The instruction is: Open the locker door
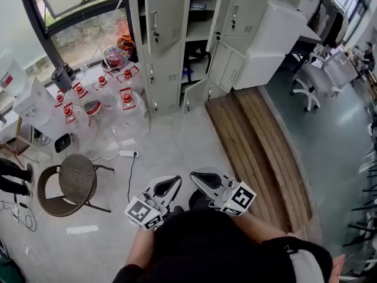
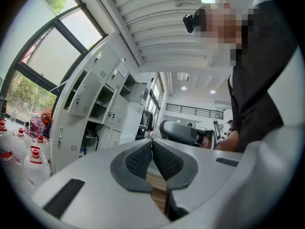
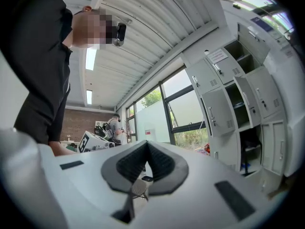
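The grey locker bank [image 1: 168, 46] stands against the far wall, well away from me. Several of its doors hang open: an upper left door [image 1: 165, 13] ajar, an upper right door [image 1: 222, 10] swung wide, and lower doors [image 1: 197, 93] open too. Both grippers are held close to my body, far from the lockers. My left gripper [image 1: 168, 184] is shut with nothing between its pads, as its own view shows [image 2: 152, 140]. My right gripper [image 1: 205, 177] is also shut and empty [image 3: 146, 142]. The lockers [image 2: 90, 109] show at the left of the left gripper view, and the lockers [image 3: 238, 94] at the right of the right gripper view.
A wicker chair [image 1: 73, 181] stands at my left, with a power strip [image 1: 128, 154] and its cable on the floor nearby. Several red-capped water bottles [image 1: 100, 93] lie left of the lockers. A wooden floor strip [image 1: 259, 146], a white cabinet [image 1: 271, 40] and an office chair [image 1: 312, 81] are on the right.
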A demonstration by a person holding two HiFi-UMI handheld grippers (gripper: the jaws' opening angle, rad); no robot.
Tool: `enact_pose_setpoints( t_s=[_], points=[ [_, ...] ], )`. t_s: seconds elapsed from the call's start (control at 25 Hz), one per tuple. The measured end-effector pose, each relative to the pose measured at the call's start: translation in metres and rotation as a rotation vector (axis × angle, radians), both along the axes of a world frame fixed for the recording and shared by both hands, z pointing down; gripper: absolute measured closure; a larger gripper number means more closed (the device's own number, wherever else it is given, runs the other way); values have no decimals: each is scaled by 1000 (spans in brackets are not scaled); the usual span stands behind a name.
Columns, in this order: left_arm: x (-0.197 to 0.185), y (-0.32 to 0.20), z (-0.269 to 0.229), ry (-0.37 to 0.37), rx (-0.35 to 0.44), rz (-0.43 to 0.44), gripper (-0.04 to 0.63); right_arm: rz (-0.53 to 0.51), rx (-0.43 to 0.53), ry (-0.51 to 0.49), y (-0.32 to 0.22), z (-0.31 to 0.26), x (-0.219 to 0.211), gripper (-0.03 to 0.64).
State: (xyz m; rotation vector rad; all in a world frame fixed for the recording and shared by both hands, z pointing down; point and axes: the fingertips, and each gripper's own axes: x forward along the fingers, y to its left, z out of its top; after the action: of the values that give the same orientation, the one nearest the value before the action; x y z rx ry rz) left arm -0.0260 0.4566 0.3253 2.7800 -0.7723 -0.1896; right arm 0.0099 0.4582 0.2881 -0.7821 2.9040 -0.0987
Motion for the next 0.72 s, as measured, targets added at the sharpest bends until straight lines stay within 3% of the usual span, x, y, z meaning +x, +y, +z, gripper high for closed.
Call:
enact_pose_setpoints(
  t_s=[0.48,0.72],
  points=[
    [1,-6,6,3,-4,2,578,2,-33,-17,-6,6,6,607],
    [4,-39,7,4,-25,-38,578,-23,-67,-13,-43,16,14,607]
  ],
)
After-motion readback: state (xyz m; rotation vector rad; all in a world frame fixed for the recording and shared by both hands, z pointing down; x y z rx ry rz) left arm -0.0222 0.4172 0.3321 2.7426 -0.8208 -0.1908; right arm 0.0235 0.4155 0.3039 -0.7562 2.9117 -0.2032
